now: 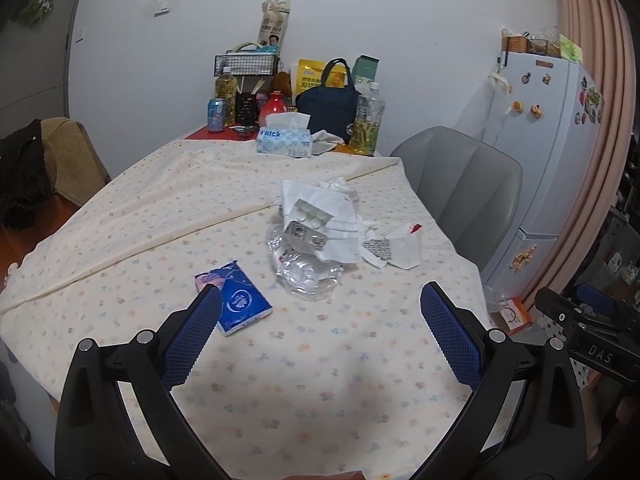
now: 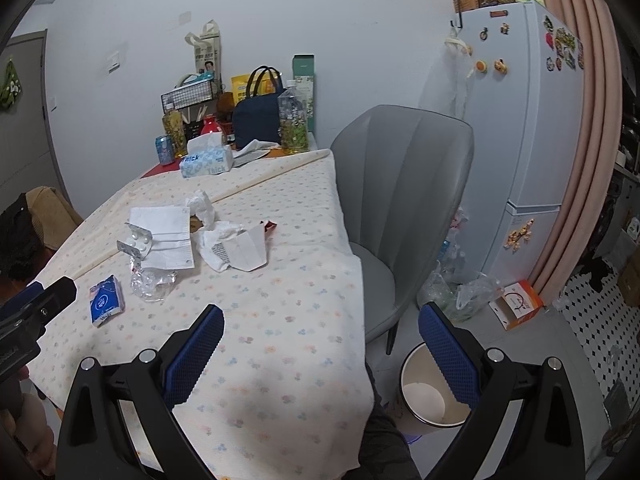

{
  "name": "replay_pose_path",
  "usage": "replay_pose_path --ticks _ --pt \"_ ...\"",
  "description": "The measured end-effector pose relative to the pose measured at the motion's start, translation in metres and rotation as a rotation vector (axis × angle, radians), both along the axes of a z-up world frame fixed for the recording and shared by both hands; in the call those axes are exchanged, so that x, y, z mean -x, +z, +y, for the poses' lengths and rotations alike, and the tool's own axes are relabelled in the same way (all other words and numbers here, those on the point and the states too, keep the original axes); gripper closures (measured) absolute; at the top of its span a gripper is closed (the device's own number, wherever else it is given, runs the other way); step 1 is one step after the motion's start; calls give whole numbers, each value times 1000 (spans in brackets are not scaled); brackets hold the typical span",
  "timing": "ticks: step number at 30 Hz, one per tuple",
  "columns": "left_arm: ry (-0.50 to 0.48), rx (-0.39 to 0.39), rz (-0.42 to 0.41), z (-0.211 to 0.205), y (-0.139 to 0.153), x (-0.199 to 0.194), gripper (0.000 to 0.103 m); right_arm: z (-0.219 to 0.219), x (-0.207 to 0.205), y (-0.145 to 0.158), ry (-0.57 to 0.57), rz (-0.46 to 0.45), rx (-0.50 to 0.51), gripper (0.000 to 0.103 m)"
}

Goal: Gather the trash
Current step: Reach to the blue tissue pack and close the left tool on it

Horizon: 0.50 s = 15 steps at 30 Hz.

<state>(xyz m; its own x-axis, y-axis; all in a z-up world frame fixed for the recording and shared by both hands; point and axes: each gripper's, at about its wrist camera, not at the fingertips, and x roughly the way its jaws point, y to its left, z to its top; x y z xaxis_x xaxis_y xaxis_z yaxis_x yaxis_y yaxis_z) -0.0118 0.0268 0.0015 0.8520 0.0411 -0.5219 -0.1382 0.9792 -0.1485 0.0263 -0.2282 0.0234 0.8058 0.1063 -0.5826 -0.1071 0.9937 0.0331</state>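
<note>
Left gripper [image 1: 320,312] and right gripper [image 2: 320,332]: jaws spread wide, holding nothing. Ahead of left jaws on worktop [image 1: 320,380]: blue tissue pack [image 1: 238,304], crumpled plastic [image 1: 306,272], face mask [image 1: 324,216]. Under right jaws: bin [image 2: 420,392].

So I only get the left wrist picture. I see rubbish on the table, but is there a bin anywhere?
Observer: Yes, a white bin stands on the floor, off the table's right edge.
Operator: Anything in it?
Observer: What shows of its inside looks bare; part is hidden.
Operator: And the other hand-held gripper?
Observer: The right hand-held gripper is open, holding nothing, one finger over the bin.
</note>
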Motion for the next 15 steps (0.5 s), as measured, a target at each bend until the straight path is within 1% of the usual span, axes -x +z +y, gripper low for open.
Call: replay_pose_path --ticks 4,10,15 --pt "28 13 18 15 -7 -5 4 13 -11 -5 39 14 3 7" --pt "71 33 57 37 -21 -17 5 35 -28 -13 101 35 36 7" --pt "101 50 100 53 -36 -29 5 46 -44 -23 150 65 20 8"
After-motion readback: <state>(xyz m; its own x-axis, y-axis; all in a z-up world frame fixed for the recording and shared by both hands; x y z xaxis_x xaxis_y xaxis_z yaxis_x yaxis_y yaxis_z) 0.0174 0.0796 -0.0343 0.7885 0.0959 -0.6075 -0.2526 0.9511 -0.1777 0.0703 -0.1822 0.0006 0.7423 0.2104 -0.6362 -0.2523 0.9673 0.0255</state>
